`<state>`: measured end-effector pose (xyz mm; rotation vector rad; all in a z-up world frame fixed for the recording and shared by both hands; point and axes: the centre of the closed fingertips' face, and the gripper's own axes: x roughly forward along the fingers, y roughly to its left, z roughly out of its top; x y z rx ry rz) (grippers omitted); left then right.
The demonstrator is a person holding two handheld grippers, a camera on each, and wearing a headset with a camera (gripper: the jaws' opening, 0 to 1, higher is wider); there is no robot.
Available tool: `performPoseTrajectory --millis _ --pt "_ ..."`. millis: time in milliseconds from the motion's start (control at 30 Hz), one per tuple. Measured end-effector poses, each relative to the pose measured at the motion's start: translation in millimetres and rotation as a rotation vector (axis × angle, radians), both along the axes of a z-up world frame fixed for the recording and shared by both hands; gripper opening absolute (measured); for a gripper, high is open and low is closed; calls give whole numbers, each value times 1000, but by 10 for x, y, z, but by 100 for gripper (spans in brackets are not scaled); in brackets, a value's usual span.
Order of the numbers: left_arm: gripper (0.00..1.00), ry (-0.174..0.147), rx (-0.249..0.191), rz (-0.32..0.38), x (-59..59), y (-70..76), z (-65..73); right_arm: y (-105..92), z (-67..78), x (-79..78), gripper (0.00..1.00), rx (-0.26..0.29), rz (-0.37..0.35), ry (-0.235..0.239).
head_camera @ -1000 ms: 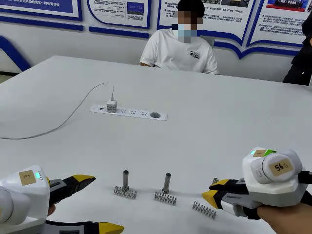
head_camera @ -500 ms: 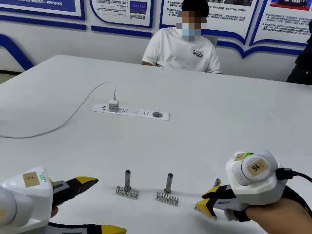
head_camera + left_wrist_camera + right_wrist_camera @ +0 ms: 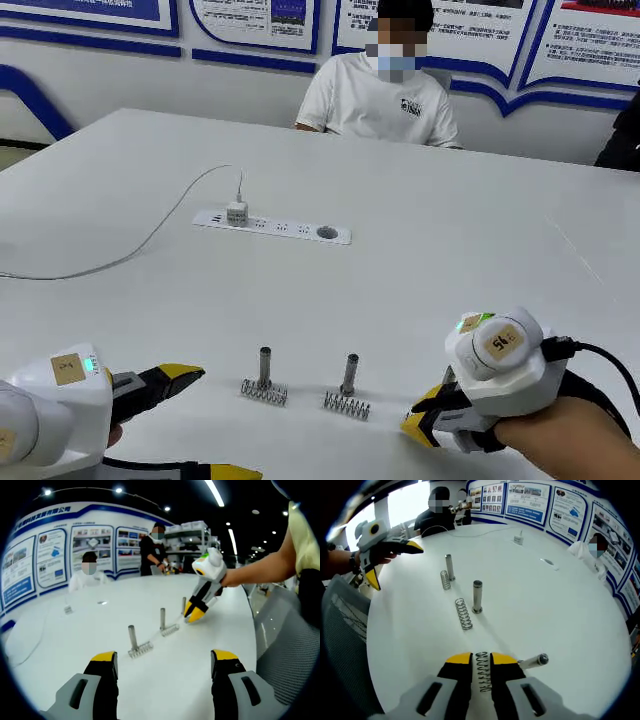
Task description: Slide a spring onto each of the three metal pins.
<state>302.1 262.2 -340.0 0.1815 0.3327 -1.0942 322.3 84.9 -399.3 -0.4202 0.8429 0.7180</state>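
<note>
Right gripper (image 3: 481,661) is down at the near side of the table, yellow jaws either side of the loose spring (image 3: 482,672). They sit tight to the coils, but I honestly can't tell if they're squeezing it or just framing it. That spring lies flat, its long axis running straight out along the jaws, and the nearest pin (image 3: 534,660) is just beside the right-hand jaw. So my guess is the spring has to be tipped up on end and carried that short hop sideways. Left gripper (image 3: 164,656) hangs off to the side with its jaws wide apart and nothing in them, and it's the farther one from this pin. Further along the row, the middle pin (image 3: 477,596) and the end pin (image 3: 450,567) stand upright, with the second spring (image 3: 463,613) and third spring (image 3: 444,579) lying at their feet, none threaded yet. The white table (image 3: 420,270) looks smooth, so springs could roll. Past that there's a power strip (image 3: 272,228) with a cable (image 3: 150,240), a seated person (image 3: 380,95), and wall posters (image 3: 270,20).
</note>
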Motion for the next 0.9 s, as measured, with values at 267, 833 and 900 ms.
performPoseTrajectory --millis 267,833,900 --pt "77 4 1 5 3 13 -16 -3 -56 5 13 -31 33 23" --pt "77 6 2 -2 -30 -15 -27 7 -57 20 12 -19 31 34" --pt "77 8 1 0 -30 -10 -28 8 -30 10 12 -12 26 28"
